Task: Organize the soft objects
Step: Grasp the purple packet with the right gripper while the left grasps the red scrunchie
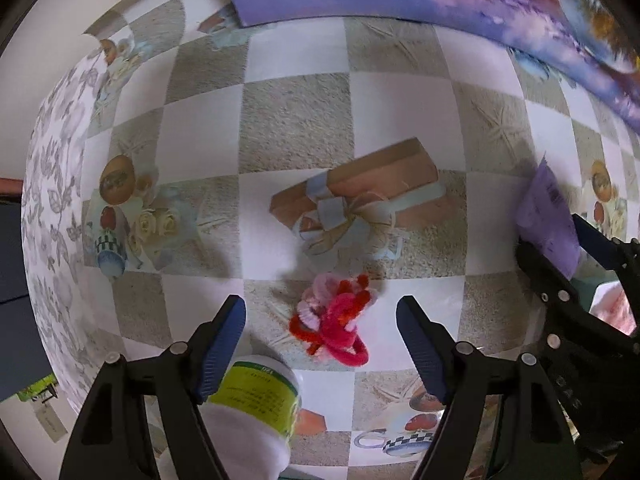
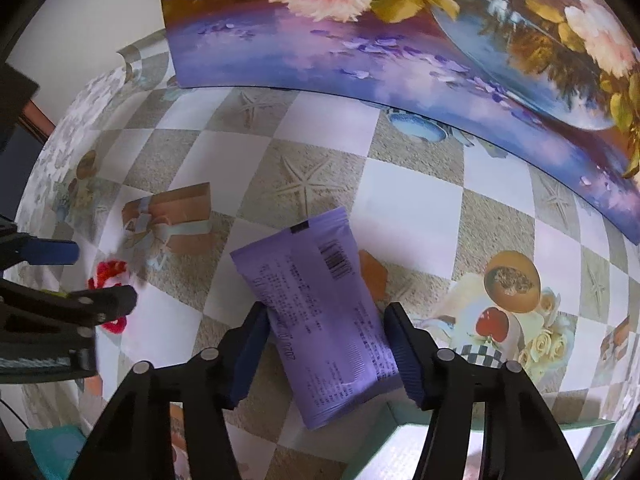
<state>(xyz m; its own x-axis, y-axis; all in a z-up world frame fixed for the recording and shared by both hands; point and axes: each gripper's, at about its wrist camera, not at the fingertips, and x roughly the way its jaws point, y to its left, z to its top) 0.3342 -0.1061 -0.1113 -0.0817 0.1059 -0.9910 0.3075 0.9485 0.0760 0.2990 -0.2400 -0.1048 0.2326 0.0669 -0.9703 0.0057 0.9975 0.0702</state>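
Observation:
A tangle of pink and red pipe cleaners lies on the checkered tablecloth, between and just ahead of my left gripper's open fingers. A white tub with a green label sits against the left finger. My right gripper is shut on a purple soft packet, held above the table. The packet and right gripper also show at the right edge of the left wrist view. The pipe cleaners show at the left of the right wrist view, partly hidden by the left gripper.
A floral poster stands along the back of the table. A teal box with a pale inside sits under the right gripper at the near edge. The tablecloth's left edge drops off to a dark floor.

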